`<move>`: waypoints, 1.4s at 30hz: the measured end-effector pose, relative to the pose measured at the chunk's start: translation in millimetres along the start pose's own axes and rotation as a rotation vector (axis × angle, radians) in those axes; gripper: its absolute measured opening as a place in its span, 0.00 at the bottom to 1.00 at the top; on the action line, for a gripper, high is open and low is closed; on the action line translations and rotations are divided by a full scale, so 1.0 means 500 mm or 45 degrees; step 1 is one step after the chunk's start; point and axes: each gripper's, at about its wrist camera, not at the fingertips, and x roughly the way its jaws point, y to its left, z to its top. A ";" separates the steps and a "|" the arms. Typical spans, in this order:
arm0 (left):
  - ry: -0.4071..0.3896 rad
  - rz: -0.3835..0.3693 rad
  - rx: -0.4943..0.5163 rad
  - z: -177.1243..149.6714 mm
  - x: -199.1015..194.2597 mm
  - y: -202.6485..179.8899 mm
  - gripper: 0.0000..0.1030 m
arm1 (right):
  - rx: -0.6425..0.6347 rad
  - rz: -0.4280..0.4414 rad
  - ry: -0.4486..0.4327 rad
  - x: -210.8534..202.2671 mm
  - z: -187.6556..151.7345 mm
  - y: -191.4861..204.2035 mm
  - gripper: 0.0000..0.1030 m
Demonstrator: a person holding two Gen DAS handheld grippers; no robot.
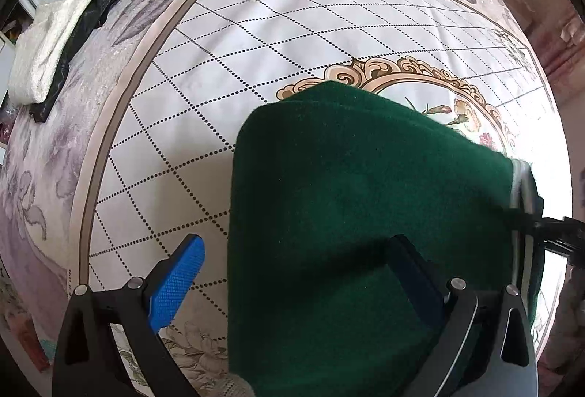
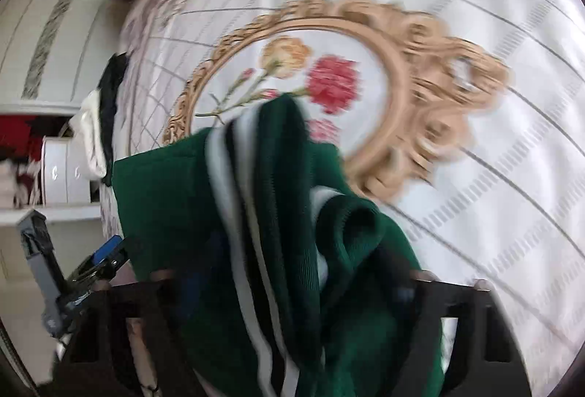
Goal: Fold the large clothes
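Bedspread point(image 1: 299, 20) below; left claw point(image 1: 292, 280) spread wide, green sweater point(image 1: 365, 196) draped across.

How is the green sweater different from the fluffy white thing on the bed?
The green sweater is dark green with white and black stripes; the white garment is plain cream. The green sweater lies mid-bed by the claws, the white garment at the bed's far edge, on a black garment. Both are soft clothes resting on the flowered bedspread.
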 end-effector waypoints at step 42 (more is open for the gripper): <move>0.128 0.038 -0.023 -0.184 -0.023 -0.040 1.00 | 0.337 0.217 -0.045 -0.072 -0.247 -0.087 0.20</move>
